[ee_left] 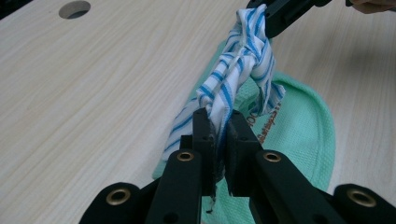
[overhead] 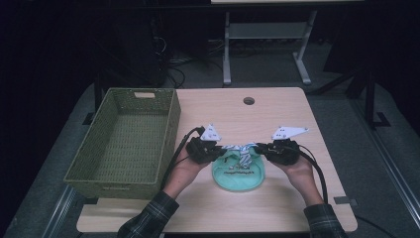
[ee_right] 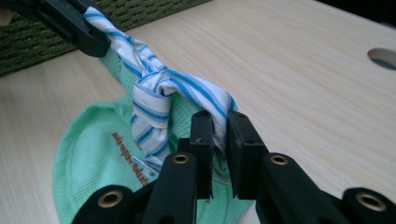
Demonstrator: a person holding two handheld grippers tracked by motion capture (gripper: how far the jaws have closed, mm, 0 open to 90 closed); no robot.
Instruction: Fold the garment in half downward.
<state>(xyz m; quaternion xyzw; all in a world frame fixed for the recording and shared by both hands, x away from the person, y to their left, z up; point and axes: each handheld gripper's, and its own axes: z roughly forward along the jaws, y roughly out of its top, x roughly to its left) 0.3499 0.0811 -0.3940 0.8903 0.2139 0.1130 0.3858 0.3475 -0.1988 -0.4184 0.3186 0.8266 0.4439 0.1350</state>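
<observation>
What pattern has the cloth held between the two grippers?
White with blue stripes, clearest on the cloth in the left gripper view.

Overhead view; two close claw-mounted views

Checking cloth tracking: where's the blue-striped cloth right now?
In the high view the striped cloth hangs mid-table, stretched between the left claw and right claw, both shut on its ends, above the green cloth, right of the basket.

- One blue-and-white striped cloth (overhead: 241, 150), twisted.
- One mint green cloth (overhead: 239, 173), at 6 o'clock from the striped one.
- One woven green basket (overhead: 124, 141), at 9 o'clock on the surface (overhead: 277, 114).
- Two grippers: left gripper (overhead: 219, 150), right gripper (overhead: 258, 148).
- One round hole (overhead: 248, 100), at 12 o'clock.
</observation>
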